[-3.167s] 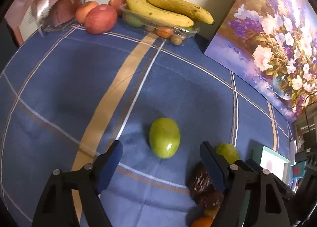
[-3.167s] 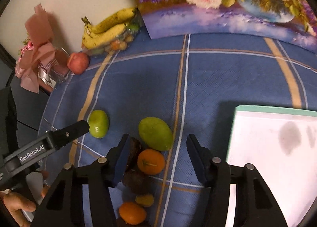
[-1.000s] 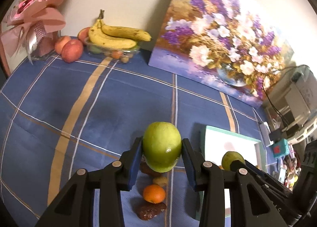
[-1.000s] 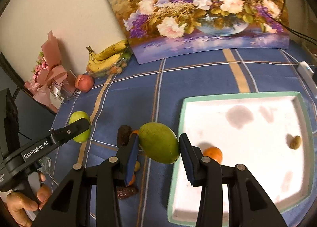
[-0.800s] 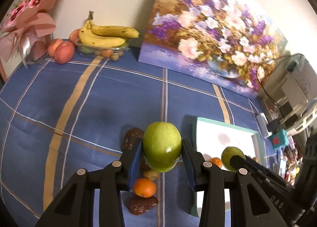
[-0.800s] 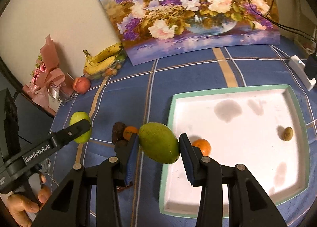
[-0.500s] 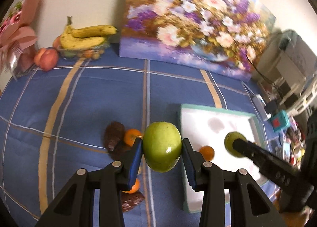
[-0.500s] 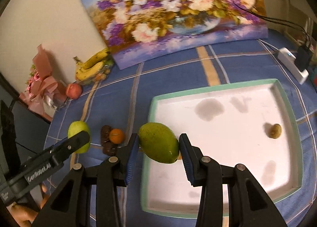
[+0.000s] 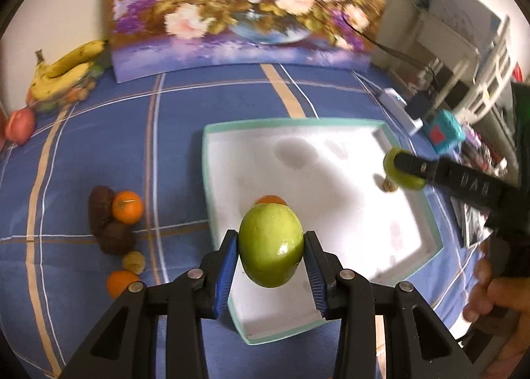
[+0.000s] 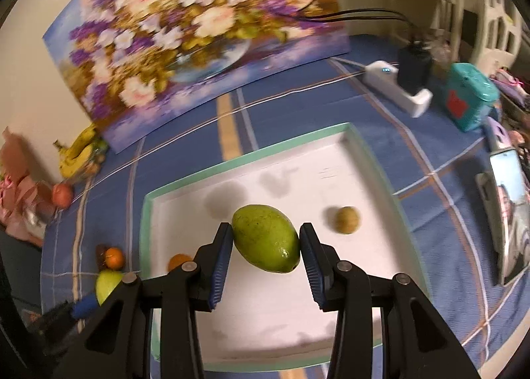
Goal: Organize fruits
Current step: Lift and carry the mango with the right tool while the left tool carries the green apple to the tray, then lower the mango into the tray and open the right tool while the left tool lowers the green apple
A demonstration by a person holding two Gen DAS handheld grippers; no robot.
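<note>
My left gripper (image 9: pixel 271 237) is shut on a round green fruit (image 9: pixel 270 256), held over the near left part of the white tray (image 9: pixel 209 180) with a teal rim. My right gripper (image 10: pixel 266 230) is shut on an oval green mango (image 10: pixel 265 240) above the tray's (image 10: pixel 144 230) middle. Inside the tray lie an orange (image 9: pixel 271 199) and a small brownish fruit (image 10: pixel 346 220). In the left wrist view the right gripper (image 9: pixel 402 169) shows with its mango over the tray's right side. Left of the tray on the cloth lie an orange (image 9: pixel 127 206), dark fruits (image 9: pixel 106 230) and another orange (image 9: pixel 120 283).
Bananas (image 9: pixel 66 71) and a red apple (image 9: pixel 20 125) sit at the far left by the wall. A flower painting (image 9: pixel 238 8) leans behind. A power strip (image 10: pixel 394 87), teal box (image 10: pixel 470 100) and phone (image 10: pixel 506 213) lie right of the tray. A hand (image 9: pixel 490 293) grips the right tool.
Both grippers, earlier open around fruit on the cloth, closed on them and carried them rightwards; over the last second both came from the loose fruit pile to above the tray.
</note>
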